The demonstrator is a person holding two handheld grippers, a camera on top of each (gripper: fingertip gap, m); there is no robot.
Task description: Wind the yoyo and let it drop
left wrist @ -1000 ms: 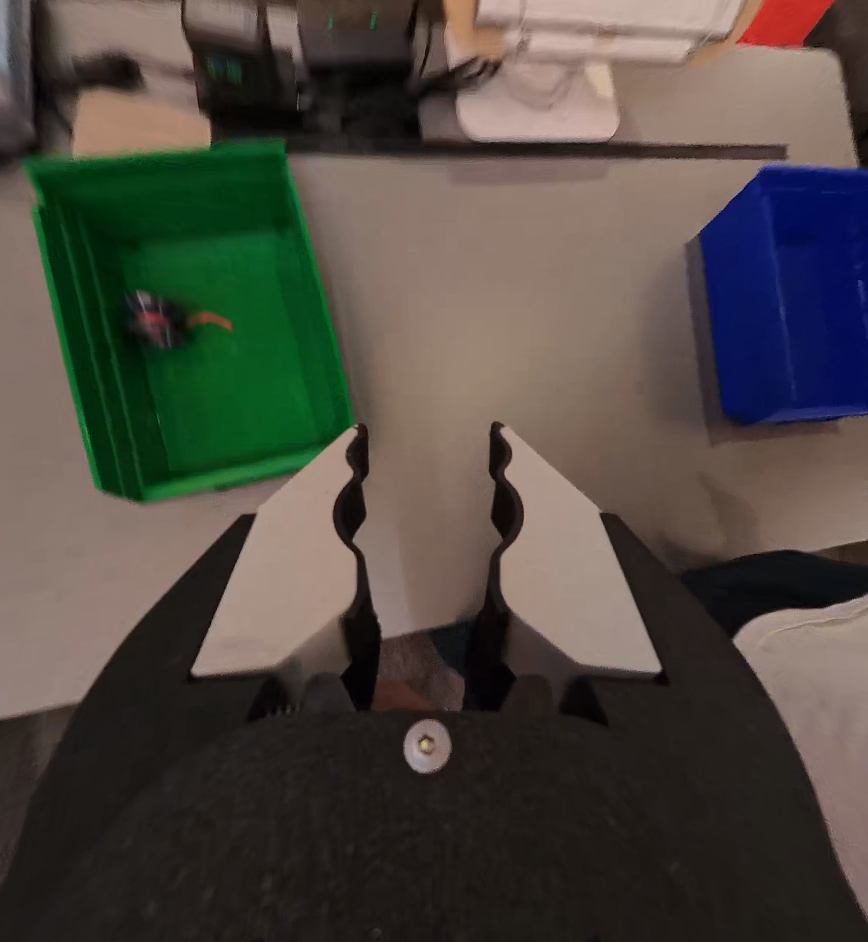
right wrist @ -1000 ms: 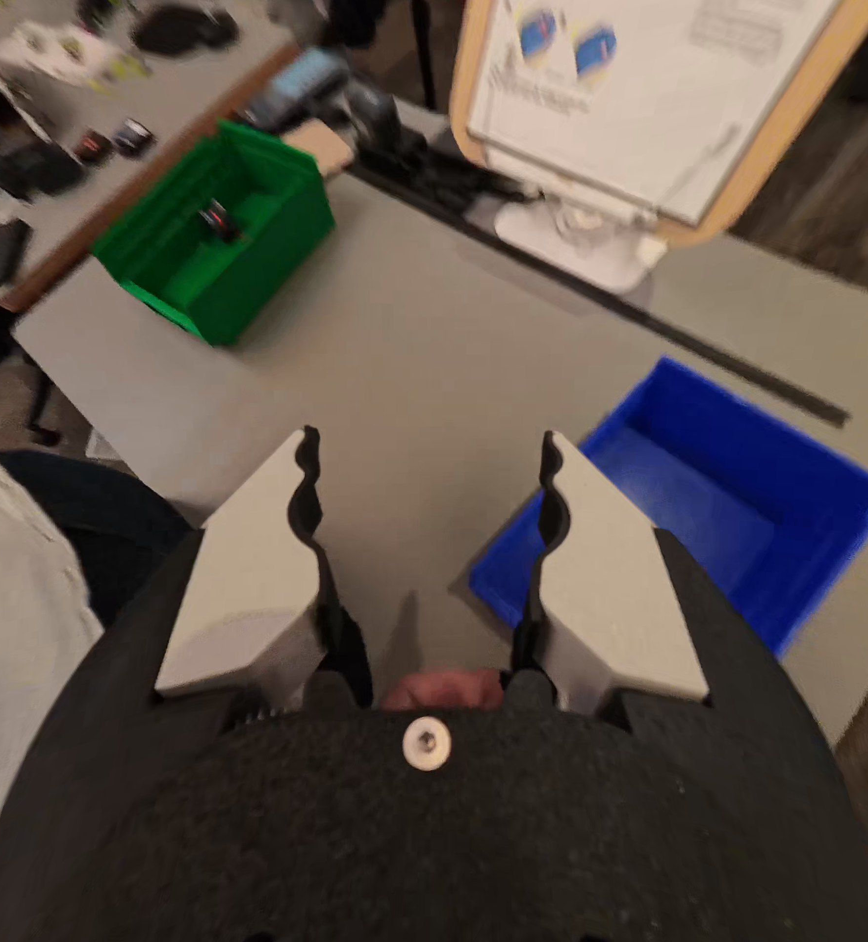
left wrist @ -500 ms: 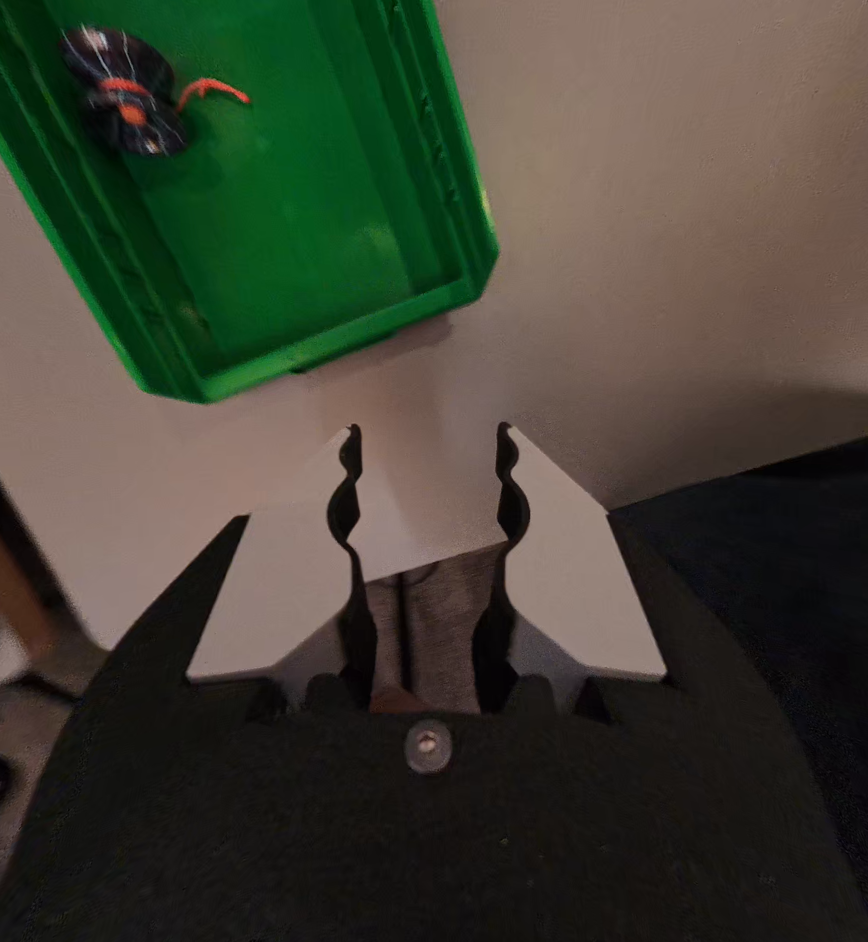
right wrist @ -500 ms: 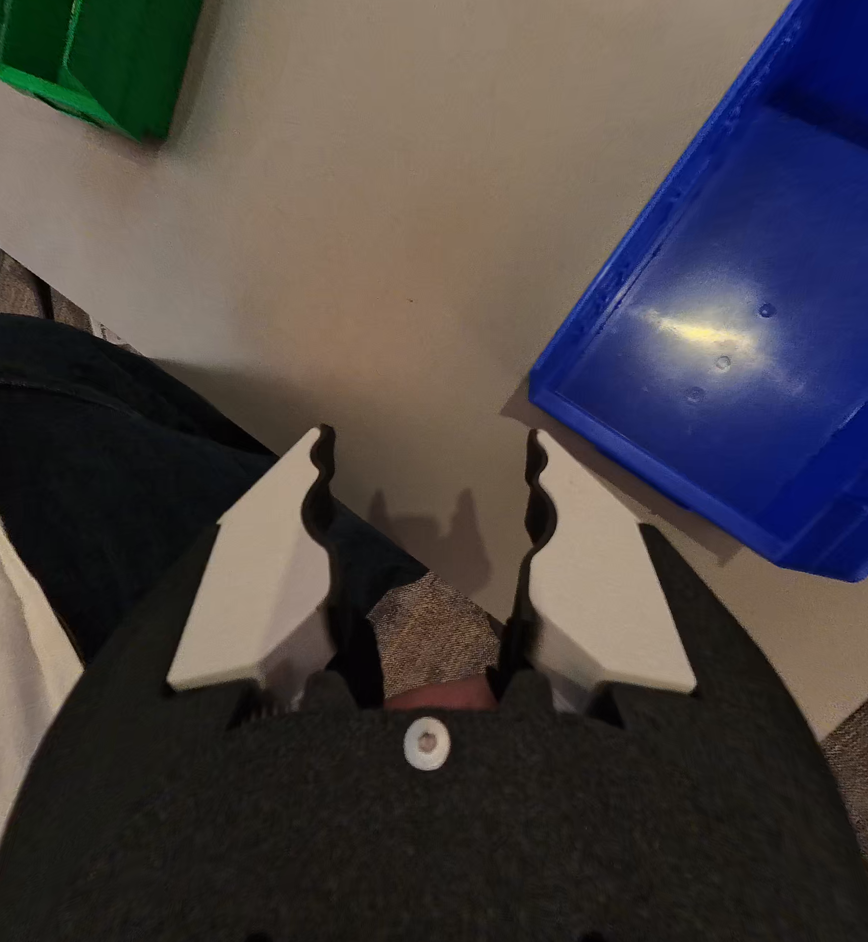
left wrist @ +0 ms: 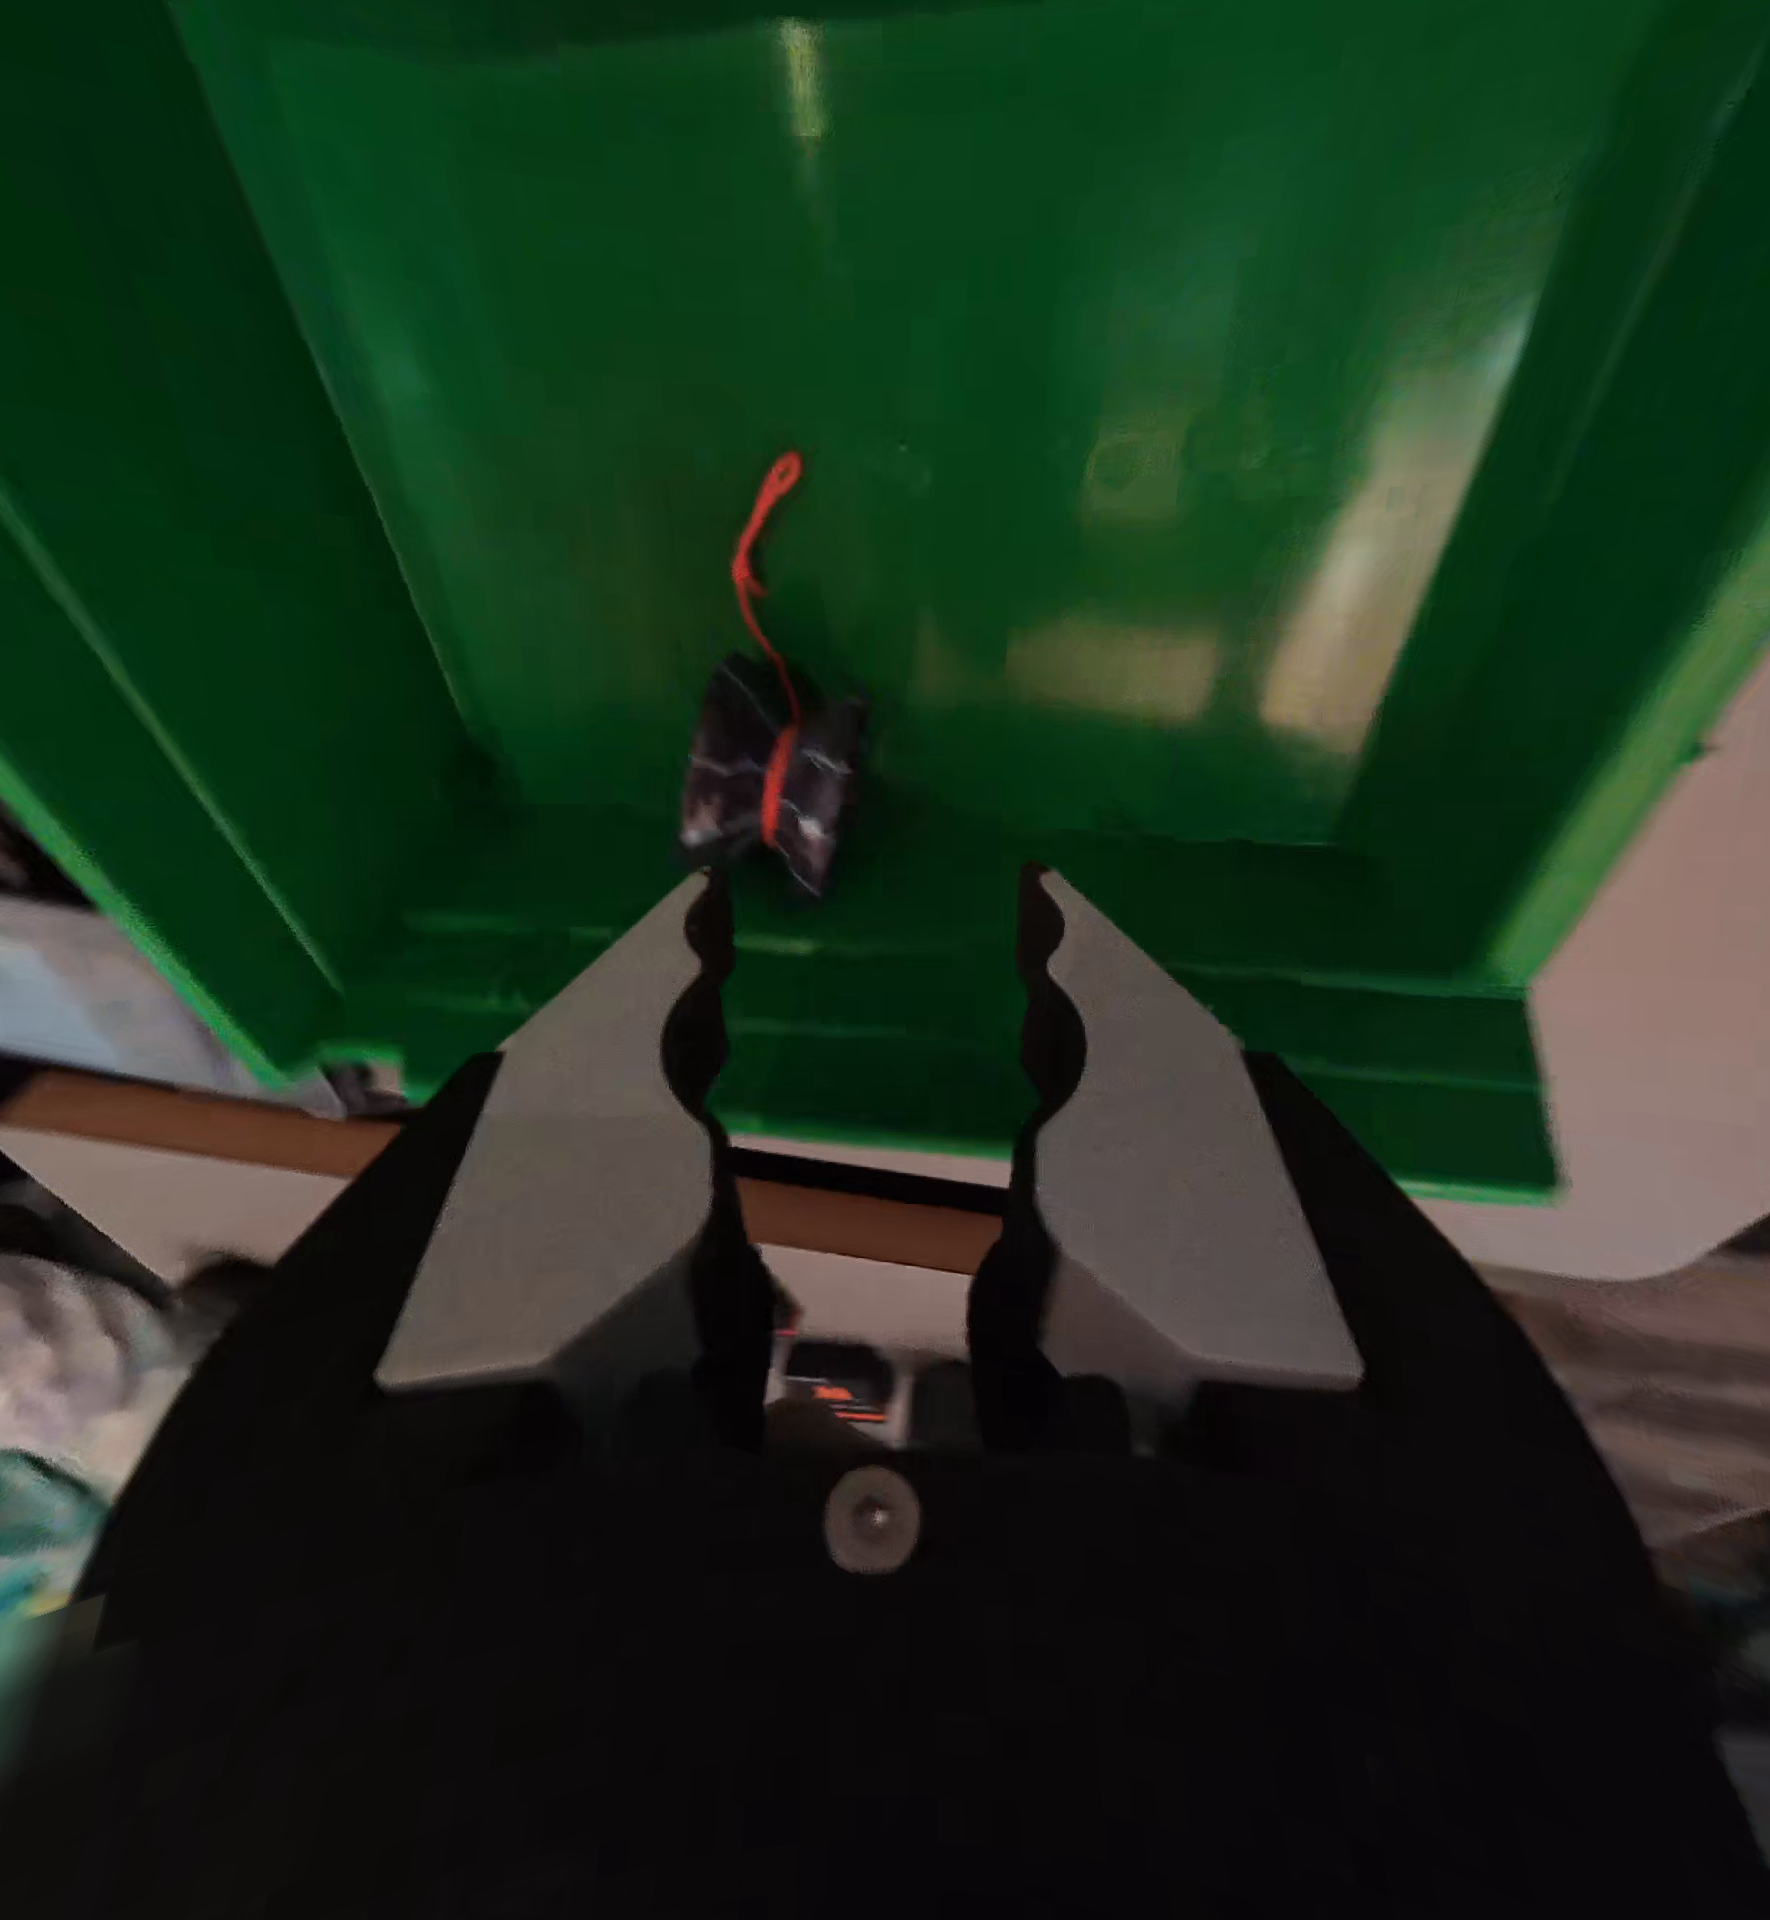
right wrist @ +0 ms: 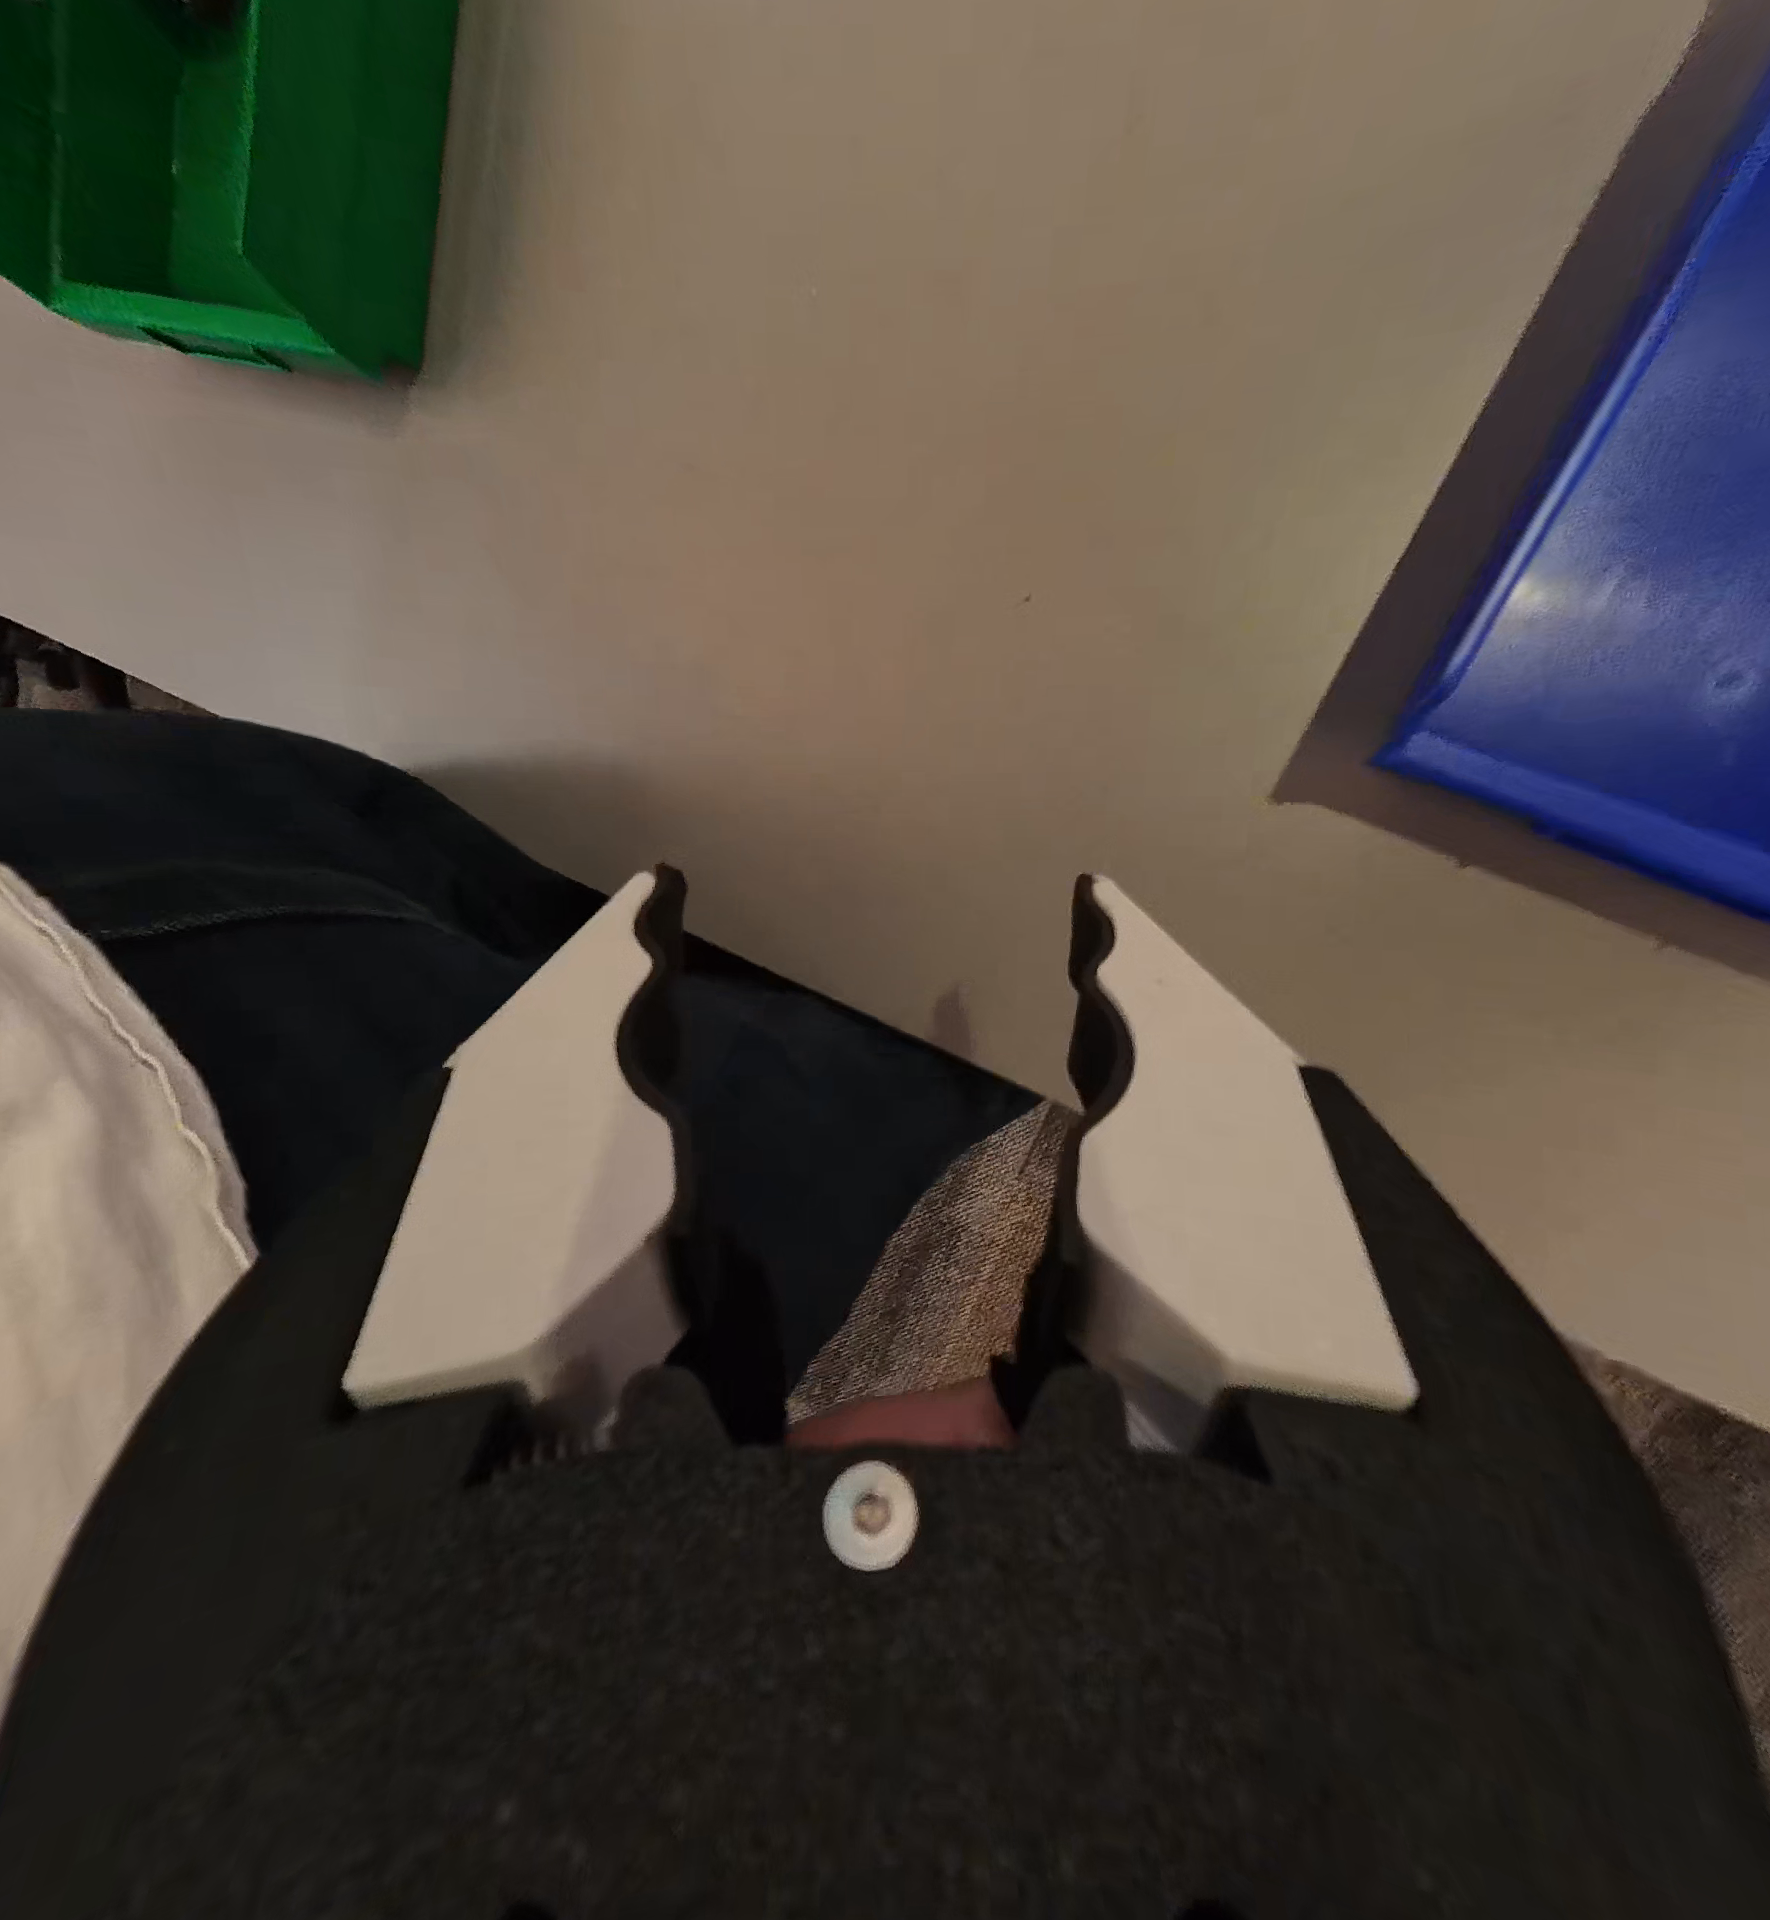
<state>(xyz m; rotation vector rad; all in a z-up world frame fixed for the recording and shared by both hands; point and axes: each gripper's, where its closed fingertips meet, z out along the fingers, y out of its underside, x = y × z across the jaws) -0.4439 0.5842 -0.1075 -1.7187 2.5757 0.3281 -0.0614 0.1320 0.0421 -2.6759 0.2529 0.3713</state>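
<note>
Only left claw (left wrist: 873,883) view shows yoyo (left wrist: 772,787).

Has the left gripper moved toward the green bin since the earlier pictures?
Yes. The left gripper has come in over the green bin, open, with its tips now just short of the yoyo.

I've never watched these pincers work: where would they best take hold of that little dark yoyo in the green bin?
Probably across its two dark halves, one finger on each outer face. The yoyo lies on the green bin floor with its string groove pointing toward the open left gripper, just beyond the fingertips. Coming straight down from above looks simplest, leaving the loose orange string free.
</note>
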